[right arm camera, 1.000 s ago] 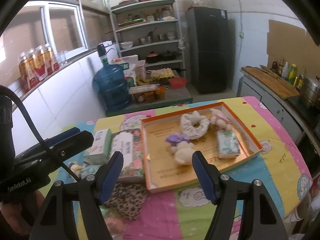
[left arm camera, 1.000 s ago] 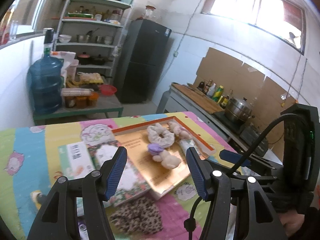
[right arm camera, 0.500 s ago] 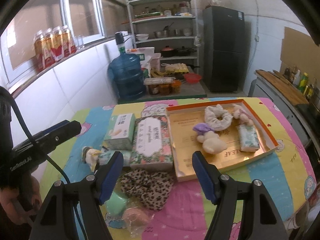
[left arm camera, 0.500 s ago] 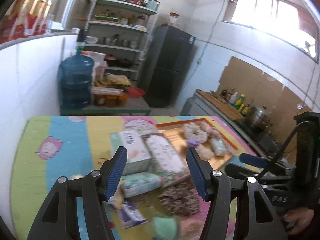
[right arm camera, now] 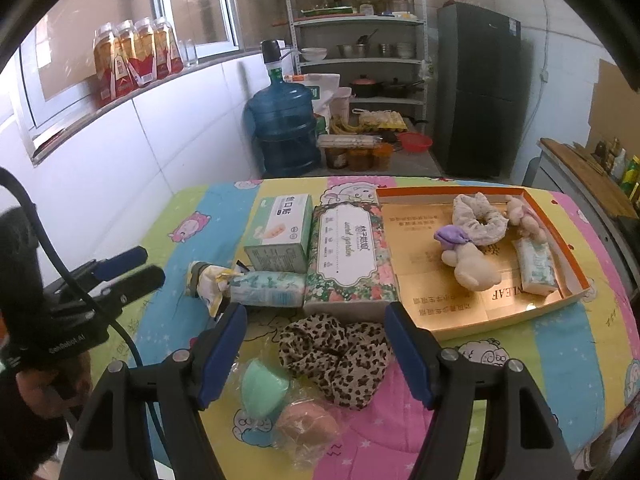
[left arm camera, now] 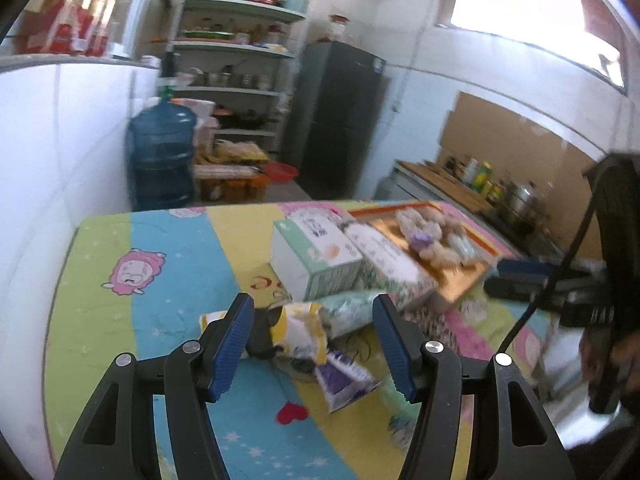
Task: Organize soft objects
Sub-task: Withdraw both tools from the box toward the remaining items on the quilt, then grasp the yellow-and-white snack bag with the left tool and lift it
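An orange-rimmed tray (right arm camera: 576, 295) holds a pale scrunchie (right arm camera: 480, 220), a plush toy (right arm camera: 472, 264), a small bear (right arm camera: 524, 216) and a tissue pack (right arm camera: 536, 266). A leopard scrunchie (right arm camera: 340, 356) lies in front of my open right gripper (right arm camera: 316, 356). A bag with a green sponge (right arm camera: 262, 390) and a peach sponge (right arm camera: 306, 424) lies beside it. My open left gripper (left arm camera: 312, 346) hovers over a yellow-white packet (left arm camera: 298, 330) and a purple packet (left arm camera: 344, 378). The left gripper also shows in the right wrist view (right arm camera: 124, 272).
A green-white box (right arm camera: 282, 232), a floral tissue box (right arm camera: 350, 256) and a soft tissue pack (right arm camera: 268, 290) lie left of the tray on the colourful tablecloth (right arm camera: 560, 360). A water jug (right arm camera: 284, 124), shelves and a fridge stand behind the table.
Both grippers have swung left and drawn back. The left view now centres on the packets at the table's left instead of the tray. Both stay open.
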Available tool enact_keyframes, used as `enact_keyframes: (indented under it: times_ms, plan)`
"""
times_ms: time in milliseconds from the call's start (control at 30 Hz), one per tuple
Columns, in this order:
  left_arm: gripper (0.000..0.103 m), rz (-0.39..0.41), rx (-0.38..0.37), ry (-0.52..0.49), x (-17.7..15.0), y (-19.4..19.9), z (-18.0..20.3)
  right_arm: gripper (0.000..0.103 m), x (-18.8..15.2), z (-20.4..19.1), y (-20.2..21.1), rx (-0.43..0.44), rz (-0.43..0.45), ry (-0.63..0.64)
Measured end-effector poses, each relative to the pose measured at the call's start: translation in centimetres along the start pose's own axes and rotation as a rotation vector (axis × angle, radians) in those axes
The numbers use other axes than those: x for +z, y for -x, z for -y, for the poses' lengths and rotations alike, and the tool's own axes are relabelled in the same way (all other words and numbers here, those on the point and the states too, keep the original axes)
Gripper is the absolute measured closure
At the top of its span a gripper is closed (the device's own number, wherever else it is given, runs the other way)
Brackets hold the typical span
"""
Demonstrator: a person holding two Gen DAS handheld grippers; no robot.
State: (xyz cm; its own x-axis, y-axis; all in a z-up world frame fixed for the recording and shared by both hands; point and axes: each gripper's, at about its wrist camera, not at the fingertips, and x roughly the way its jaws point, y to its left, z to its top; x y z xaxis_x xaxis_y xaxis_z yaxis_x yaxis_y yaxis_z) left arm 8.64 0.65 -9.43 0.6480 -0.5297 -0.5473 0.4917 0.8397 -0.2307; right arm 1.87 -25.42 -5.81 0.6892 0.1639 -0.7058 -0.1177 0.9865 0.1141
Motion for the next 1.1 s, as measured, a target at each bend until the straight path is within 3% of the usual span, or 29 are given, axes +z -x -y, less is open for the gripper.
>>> enact_keyframes:
  times_ms: [200,300,433,567,767,900,1033,1100]
  plan:
    - [0.040,-0.031,-0.044,-0.152,-1.3,-1.8,-2.6,0.032,-0.2,0.8,-0.2,-0.008,-0.012,-0.028]
    - [0.040,-0.096,-0.050,-0.271,-1.7,-3.6,-3.1,0.032,-0.2,1.2,-0.3,-0.011,-0.017,-0.044]
    - [0.040,-0.088,-0.050,-0.456,-2.1,-4.6,-3.3,0.032,-0.1,1.6,-0.5,-0.014,-0.021,-0.049]
    - [0.027,-0.039,-0.094,-0.593,-1.6,-4.6,-3.1,0.032,-0.2,2.2,-0.8,-0.021,-0.032,-0.061]
    - [0.027,-0.116,-0.176,-0.713,-1.2,-6.8,-2.8,0.032,-0.3,3.7,-1.5,-0.027,-0.060,-0.103]
    - [0.027,-0.139,-0.210,-0.728,-1.0,-8.1,-2.8,0.032,-0.3,4.5,-2.0,-0.038,-0.074,-0.113]
    - [0.027,-0.215,-0.244,-0.753,-1.4,-9.6,-2.7,0.032,-0.4,5.1,-2.4,-0.047,-0.089,-0.126]
    - [0.041,-0.247,-0.239,-0.744,-1.7,-10.1,-3.0,0.032,-0.4,5.4,-2.5,-0.052,-0.093,-0.129]
